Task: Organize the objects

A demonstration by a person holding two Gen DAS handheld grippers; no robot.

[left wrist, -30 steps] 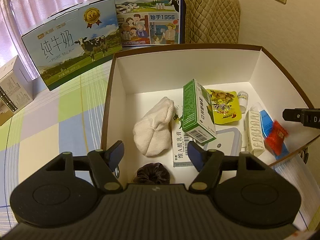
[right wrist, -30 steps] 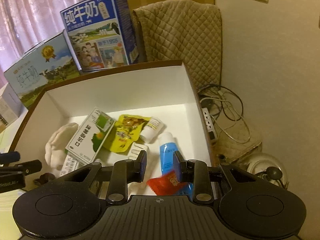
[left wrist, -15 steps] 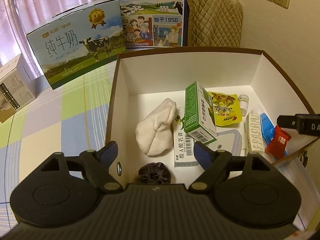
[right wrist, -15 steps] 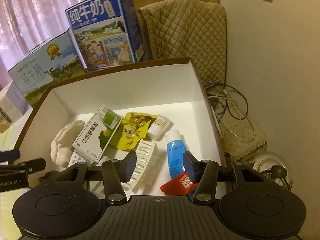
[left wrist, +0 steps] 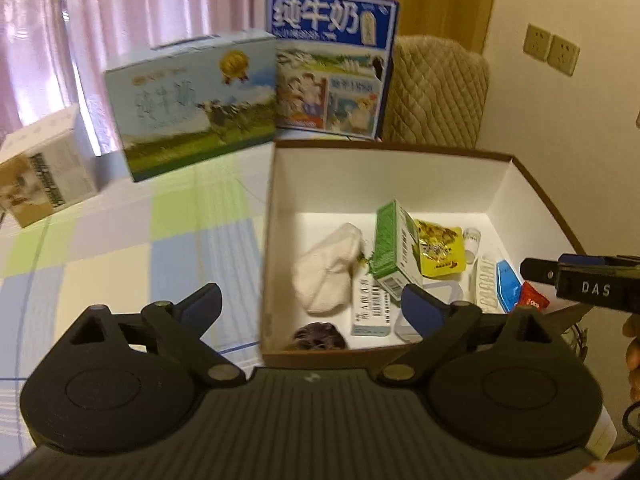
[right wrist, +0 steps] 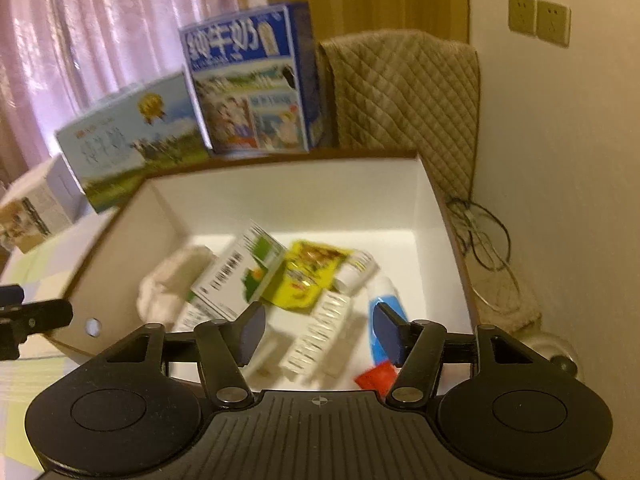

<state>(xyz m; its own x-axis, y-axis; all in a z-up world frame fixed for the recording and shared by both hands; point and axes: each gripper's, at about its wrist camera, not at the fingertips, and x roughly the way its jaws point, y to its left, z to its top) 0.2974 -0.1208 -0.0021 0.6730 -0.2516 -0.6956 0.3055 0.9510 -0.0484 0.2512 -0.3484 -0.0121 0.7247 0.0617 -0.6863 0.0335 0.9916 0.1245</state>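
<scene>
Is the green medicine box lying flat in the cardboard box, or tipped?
Tipped. The green medicine box leans at an angle, propped on the white carton beneath it, inside the cardboard box.

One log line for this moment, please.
left claw: open, empty | right claw: open, empty | white-lined brown cardboard box: holds green carton, red packet

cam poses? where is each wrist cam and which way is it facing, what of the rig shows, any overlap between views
Left wrist: above the box's near-left corner, looking down and forward; its own open left gripper shows, with the right gripper's tip and a hand at the right edge.
Right wrist: above the box's near-right side, looking down into it; its own open right gripper shows, left gripper's tip at the left edge.
Shared: box, green carton, blue tube, milk cartons.
</scene>
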